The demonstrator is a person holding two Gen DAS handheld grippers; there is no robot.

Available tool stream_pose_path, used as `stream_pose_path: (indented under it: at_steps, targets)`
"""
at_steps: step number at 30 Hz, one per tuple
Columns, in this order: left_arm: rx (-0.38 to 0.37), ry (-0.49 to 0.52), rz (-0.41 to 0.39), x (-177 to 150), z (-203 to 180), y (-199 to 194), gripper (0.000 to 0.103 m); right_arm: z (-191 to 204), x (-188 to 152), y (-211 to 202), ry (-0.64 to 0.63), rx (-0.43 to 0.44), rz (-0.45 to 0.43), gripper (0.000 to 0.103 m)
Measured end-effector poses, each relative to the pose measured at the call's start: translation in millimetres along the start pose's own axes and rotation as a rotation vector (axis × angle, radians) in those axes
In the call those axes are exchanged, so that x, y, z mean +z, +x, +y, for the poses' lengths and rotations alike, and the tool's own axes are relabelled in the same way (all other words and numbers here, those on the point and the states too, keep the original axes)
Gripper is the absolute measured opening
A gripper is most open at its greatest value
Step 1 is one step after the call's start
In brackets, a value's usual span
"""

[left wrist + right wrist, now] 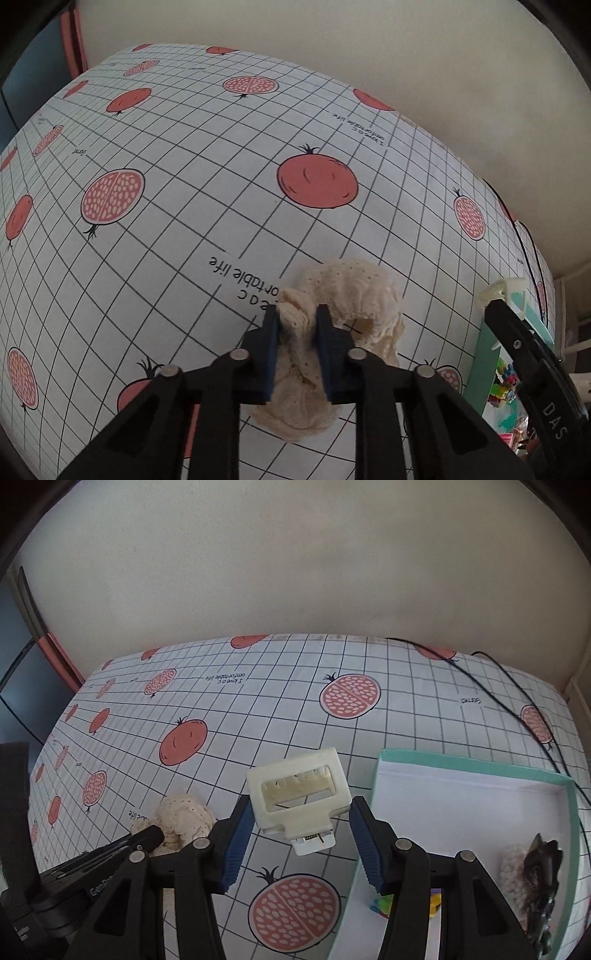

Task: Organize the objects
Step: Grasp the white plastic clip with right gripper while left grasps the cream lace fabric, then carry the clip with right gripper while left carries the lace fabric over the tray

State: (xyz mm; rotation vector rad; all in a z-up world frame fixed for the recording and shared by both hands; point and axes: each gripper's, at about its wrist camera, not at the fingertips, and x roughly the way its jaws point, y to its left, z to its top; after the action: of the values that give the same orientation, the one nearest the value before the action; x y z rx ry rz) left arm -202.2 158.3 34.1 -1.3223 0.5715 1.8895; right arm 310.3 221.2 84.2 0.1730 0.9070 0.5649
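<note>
A cream lace scrunchie (354,291) lies on the pomegranate-print tablecloth (207,192). My left gripper (297,315) points steeply down and is shut on the scrunchie's near fold, with fabric bunched between the blue pads. In the right wrist view the same scrunchie (184,808) sits at lower left with the left gripper's tip (147,838) on it. My right gripper (301,803) is shut on a cream claw hair clip (299,794), held by its sides above the cloth. The clip (502,291) also shows at the right gripper's tip in the left wrist view.
A teal box (476,771) with a white inside stands right of the right gripper, holding a black claw clip (543,867), a white knobbly item (513,871) and small coloured pieces (384,904). A black cable (517,686) runs over the cloth's back right. A wall stands behind the table.
</note>
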Motion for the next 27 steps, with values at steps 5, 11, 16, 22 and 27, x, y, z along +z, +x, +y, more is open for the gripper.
stream_pose_path:
  at_steps: [5,11,16,22,27]
  targets:
    - [-0.027,-0.017,-0.020,3.5,-2.1,-5.4,0.012,-15.3,3.0,-17.2,0.012,-0.007,-0.023,0.056]
    - [-0.076,0.009,-0.071,7.4,-21.9,-25.8,0.011,-39.6,5.3,-38.0,0.046,-0.013,-0.050,0.056]
    - [-0.145,0.025,-0.126,6.3,-46.5,-51.5,0.011,-61.6,4.9,-55.9,0.064,-0.034,-0.076,0.056]
    - [-0.272,0.076,-0.186,-1.9,-86.3,-85.5,0.011,-100.2,1.7,-76.6,0.112,-0.067,-0.104,0.056]
    - [-0.377,0.153,-0.210,-18.8,-126.7,-99.6,0.011,-139.3,-6.2,-86.1,0.160,-0.109,-0.112,0.056]
